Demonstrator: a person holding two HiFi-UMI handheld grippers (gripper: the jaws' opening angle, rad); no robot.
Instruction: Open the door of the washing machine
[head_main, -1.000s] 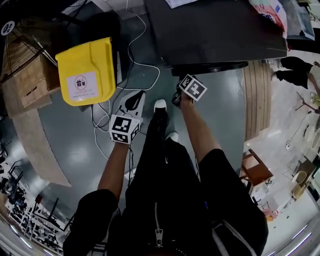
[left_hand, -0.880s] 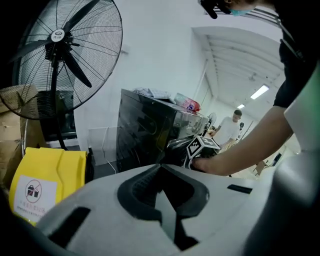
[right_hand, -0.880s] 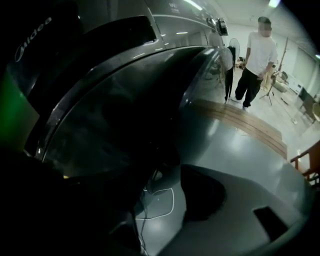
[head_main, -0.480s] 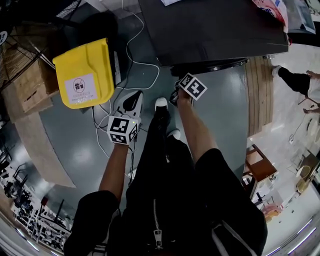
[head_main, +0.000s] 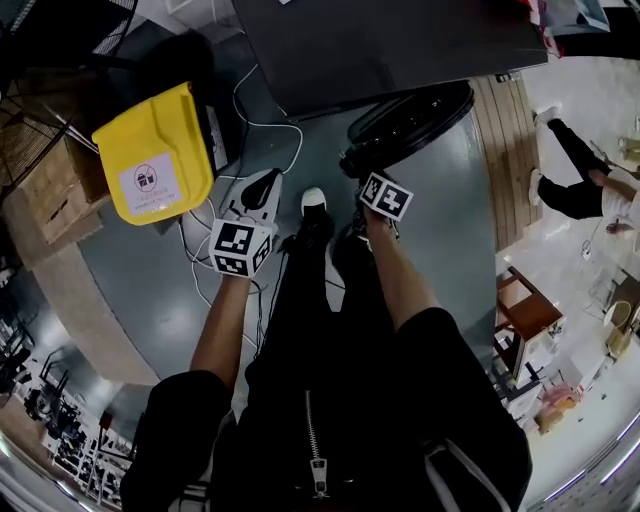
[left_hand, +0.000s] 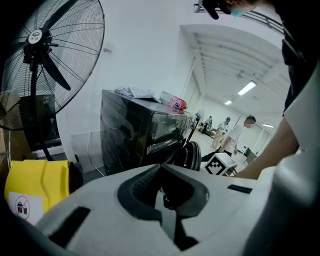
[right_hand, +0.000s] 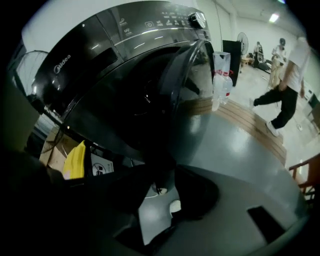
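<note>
The dark washing machine (head_main: 400, 40) stands ahead, its control panel (right_hand: 165, 22) facing me. Its round glass door (head_main: 410, 120) (right_hand: 192, 95) is swung partway out from the front. My right gripper (head_main: 358, 180) (right_hand: 162, 175) reaches down to the door's lower rim. The rim sits between its closing jaws and fills the gap at the tips. My white left gripper (head_main: 262, 185) (left_hand: 161, 167) hangs to the left over the floor, apart from the machine, shut with nothing in it.
A yellow bin (head_main: 150, 155) (left_hand: 30, 187) and a cardboard box (head_main: 45, 190) stand at the left, with white cables (head_main: 270, 130) on the floor. A standing fan (left_hand: 45, 55) is behind the bin. A wooden platform (head_main: 505, 150), a walking person (head_main: 575, 170) and a chair (head_main: 525, 315) are at the right.
The door has swung out from the machine's front, and my right gripper has drawn back toward my legs with it. The left gripper has shifted slightly.
</note>
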